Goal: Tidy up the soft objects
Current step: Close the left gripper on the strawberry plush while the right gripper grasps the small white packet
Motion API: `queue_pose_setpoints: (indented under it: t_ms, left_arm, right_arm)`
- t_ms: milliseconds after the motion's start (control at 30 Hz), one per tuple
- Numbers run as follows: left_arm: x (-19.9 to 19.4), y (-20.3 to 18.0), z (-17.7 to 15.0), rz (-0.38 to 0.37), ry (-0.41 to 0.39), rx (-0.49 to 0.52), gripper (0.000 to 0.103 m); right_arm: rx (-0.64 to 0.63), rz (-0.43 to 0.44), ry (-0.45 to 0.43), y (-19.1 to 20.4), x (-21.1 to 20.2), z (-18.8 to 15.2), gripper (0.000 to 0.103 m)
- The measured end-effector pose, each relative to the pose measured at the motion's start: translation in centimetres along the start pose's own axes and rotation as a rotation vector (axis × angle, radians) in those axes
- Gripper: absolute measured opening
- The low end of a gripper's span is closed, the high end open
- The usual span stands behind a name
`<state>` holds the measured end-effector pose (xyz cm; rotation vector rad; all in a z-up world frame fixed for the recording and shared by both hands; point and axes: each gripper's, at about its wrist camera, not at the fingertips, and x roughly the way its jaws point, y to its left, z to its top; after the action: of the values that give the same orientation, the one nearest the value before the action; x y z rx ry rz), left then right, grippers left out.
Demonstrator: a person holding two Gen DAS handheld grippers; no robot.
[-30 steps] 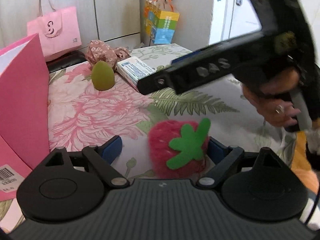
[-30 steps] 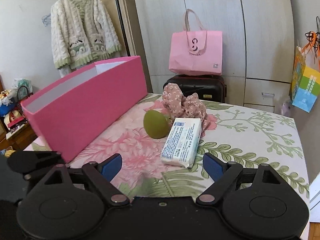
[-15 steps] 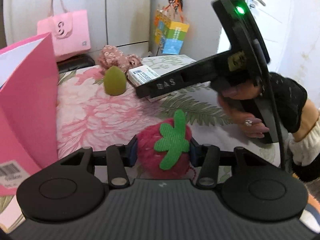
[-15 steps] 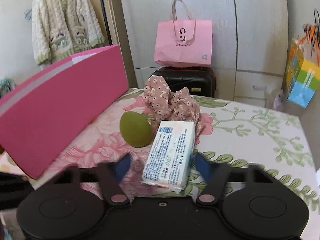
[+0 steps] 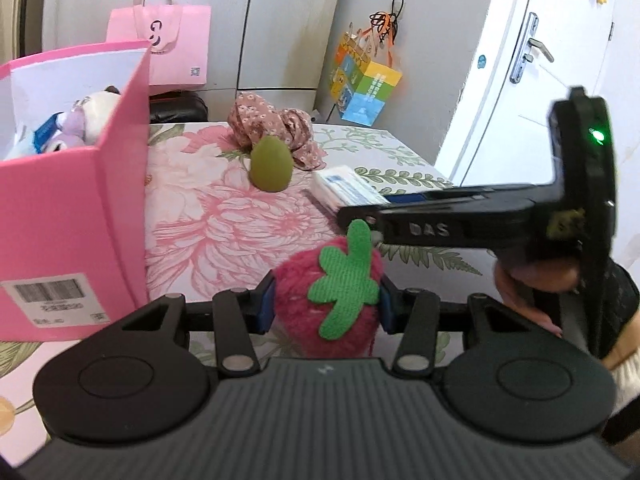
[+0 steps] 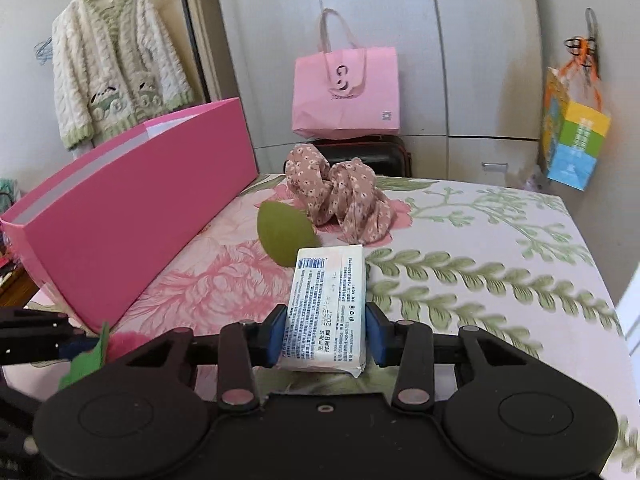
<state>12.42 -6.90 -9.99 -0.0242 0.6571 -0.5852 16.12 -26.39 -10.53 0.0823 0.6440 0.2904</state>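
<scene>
My left gripper (image 5: 326, 306) is shut on a red plush strawberry (image 5: 312, 316) with a green felt leaf, held above the floral table. My right gripper (image 6: 326, 334) is shut on a white tissue pack (image 6: 326, 304); it also shows in the left wrist view (image 5: 348, 190), with the right gripper's body (image 5: 460, 228) over it. A green egg-shaped sponge (image 5: 270, 164) and a floral cloth scrunchie (image 5: 276, 130) lie further back. An open pink box (image 5: 76, 216) at the left holds plush toys (image 5: 88, 116).
The pink box (image 6: 132, 216) stands along the table's left side. A pink paper bag (image 6: 346, 92) sits on a black case behind the table. A colourful bag (image 6: 576, 140) hangs at the right. The table's right edge (image 6: 600, 280) drops off.
My left gripper shut on the strawberry and lifted it, bringing the pink box's inside into view. My right gripper moved forward and shut on the tissue pack.
</scene>
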Motion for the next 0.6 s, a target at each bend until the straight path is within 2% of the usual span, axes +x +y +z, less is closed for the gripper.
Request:
queue_pose_setpoints:
  t_ms: [267,367,600]
  left_arm:
    - [-1.3,0.4,-0.4,0.043,0.015,-0.016,0.047]
    - [-1.9,0.5,-0.7,0.058,0.020,-0.016,0.047]
    - [-4.1,0.5,-1.5,0.091,0.011,-0.014,0.047]
  right_arm:
    - [0.068,-0.068,-0.008,1.1,-2.7,-2.4,0.046]
    - [0.096,-0.045,-0.007,1.5,-3.9,-3.4,0.046]
    - [0.049,-0.047,-0.003,3.6,-7.0,-4.9,0.046]
